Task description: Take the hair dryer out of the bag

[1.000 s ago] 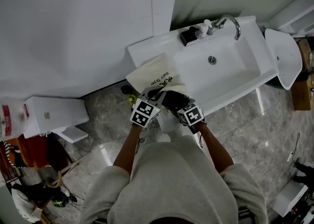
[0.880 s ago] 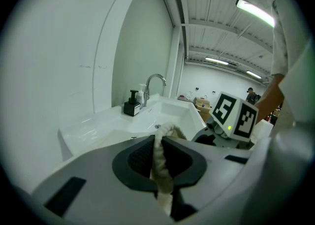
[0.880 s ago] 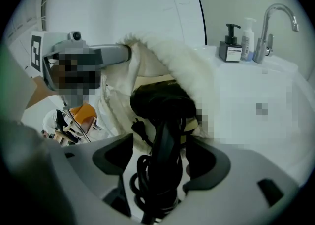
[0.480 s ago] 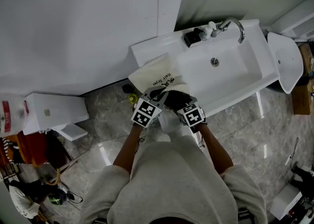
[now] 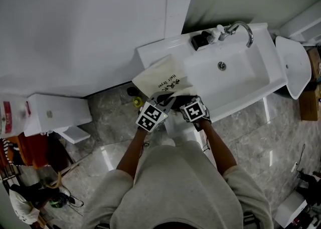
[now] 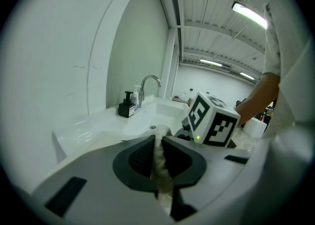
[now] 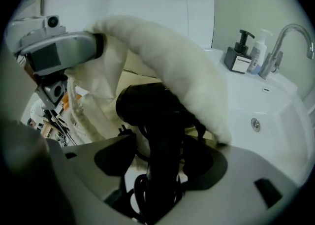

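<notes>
The cloth bag (image 5: 159, 76) is pinched in the left tool (image 6: 157, 146); the hair dryer (image 7: 147, 108) is straddled, ungripped, by the right tool (image 7: 165, 157), jaws just closing

There is one bag (image 5: 161, 76), one dryer (image 7: 157, 115), one sink (image 5: 235, 80) with one tap (image 5: 241, 26) and one drain (image 5: 221, 65), two bottles (image 7: 239, 54), and one person (image 5: 180, 188).

A washroom: white basin (image 5: 235, 80) with curved tap (image 5: 244, 26), black soap bottle (image 5: 201, 39), grey marbled floor (image 5: 108, 118).
</notes>
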{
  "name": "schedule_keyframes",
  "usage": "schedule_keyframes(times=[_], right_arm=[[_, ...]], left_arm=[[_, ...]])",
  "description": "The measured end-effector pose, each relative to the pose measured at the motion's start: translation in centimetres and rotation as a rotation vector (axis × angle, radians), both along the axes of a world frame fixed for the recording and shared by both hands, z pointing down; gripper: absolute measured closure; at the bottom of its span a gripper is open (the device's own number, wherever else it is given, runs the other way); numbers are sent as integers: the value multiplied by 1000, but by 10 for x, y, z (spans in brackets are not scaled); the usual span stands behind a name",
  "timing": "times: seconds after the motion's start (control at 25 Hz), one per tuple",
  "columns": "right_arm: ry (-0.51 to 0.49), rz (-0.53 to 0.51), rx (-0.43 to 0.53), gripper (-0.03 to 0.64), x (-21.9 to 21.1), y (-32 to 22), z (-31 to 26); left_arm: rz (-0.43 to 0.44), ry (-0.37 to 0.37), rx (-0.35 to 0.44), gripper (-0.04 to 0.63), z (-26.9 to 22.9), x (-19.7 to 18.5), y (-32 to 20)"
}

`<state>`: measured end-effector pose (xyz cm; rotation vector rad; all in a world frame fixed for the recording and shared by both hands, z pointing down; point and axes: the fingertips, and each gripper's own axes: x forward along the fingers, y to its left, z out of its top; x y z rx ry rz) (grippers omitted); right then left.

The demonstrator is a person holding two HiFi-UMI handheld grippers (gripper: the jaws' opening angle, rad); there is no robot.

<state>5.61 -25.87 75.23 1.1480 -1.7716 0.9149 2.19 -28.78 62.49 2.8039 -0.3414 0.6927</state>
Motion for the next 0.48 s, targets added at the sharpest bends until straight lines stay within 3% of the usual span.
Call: schedule_keyframes(times=[0.16, 0.32, 0.48], right_arm=[[18, -2, -35, 317, 2, -9, 1], [26, -6, -60, 356, -1, -19, 11], [122, -19, -74, 373, 4, -24, 17]], left_arm=[[12, 17, -13, 571, -2, 0, -1], [8, 40, -46, 571, -2, 0, -1], [-1, 54, -60, 572, -3, 0, -2]])
